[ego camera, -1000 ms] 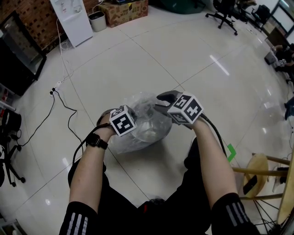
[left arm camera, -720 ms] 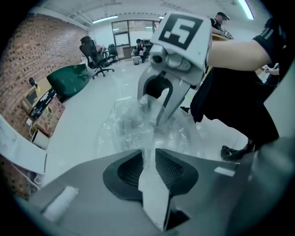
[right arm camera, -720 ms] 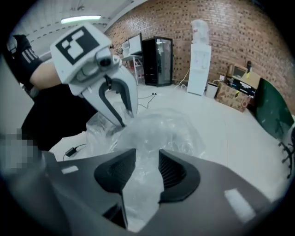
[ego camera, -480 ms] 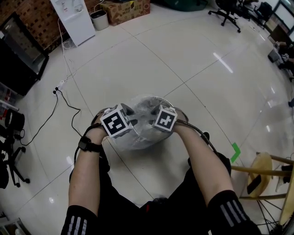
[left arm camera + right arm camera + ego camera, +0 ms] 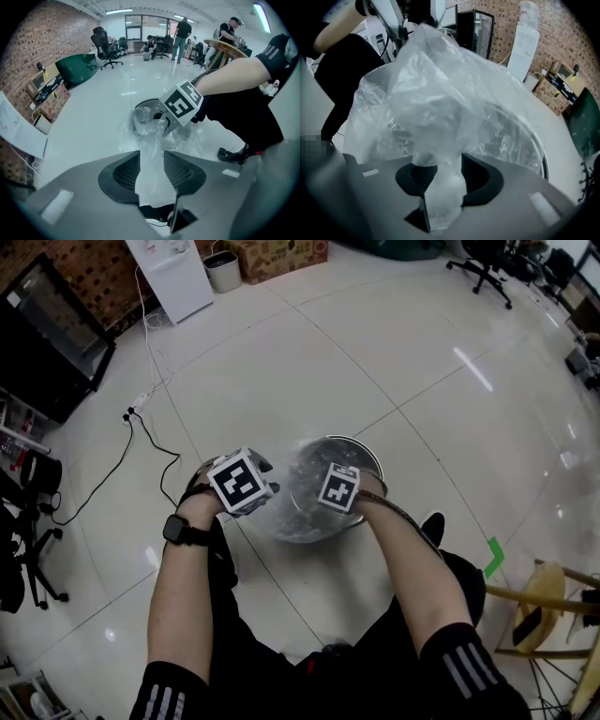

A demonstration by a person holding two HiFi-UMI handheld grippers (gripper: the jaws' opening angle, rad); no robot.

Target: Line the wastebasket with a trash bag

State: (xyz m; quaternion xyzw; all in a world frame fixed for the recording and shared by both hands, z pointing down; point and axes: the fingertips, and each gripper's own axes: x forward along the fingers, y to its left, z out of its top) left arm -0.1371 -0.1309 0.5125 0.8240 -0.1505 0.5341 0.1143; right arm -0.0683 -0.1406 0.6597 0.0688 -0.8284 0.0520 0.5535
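The wastebasket (image 5: pixel 360 443), a round metal one, stands on the floor (image 5: pixel 394 352) straight in front of the person's feet, with the clear trash bag (image 5: pixel 298 514) bunched over its near side and spilling down the outside. The left tongs (image 5: pixel 151 157) have just been opening: a strip of the bag runs loosely between the parted jaws, which do not pinch it. The right tongs (image 5: pixel 443 164) are closed on a thick wad of the same bag, and the film billows up in front of that camera.

Nothing crowds the wastebasket. A black cable (image 5: pixel 155 442) trails across the tiles to its left from a power strip (image 5: pixel 141 399). Farther off stand a white water dispenser (image 5: pixel 173 273), a small bin (image 5: pixel 223 270) and a cardboard box (image 5: pixel 281 254). A wooden stool (image 5: pixel 553 601) and a green tape mark (image 5: pixel 492 557) lie to the right, near the person's shoe (image 5: pixel 433 526). The left wrist wears a black watch (image 5: pixel 180 530).

The floor is glossy white tile that mirrors the ceiling lights. The room is an open office with a brick wall (image 5: pixel 33 47), office chairs (image 5: pixel 105 44), a green bean bag (image 5: pixel 77 68) and several people (image 5: pixel 180 33) standing far back.

In the head view both marker cubes cover the jaws. The inside of the wastebasket is hard to read through the crumpled film, and in the right gripper view the bag hides most of the rim.
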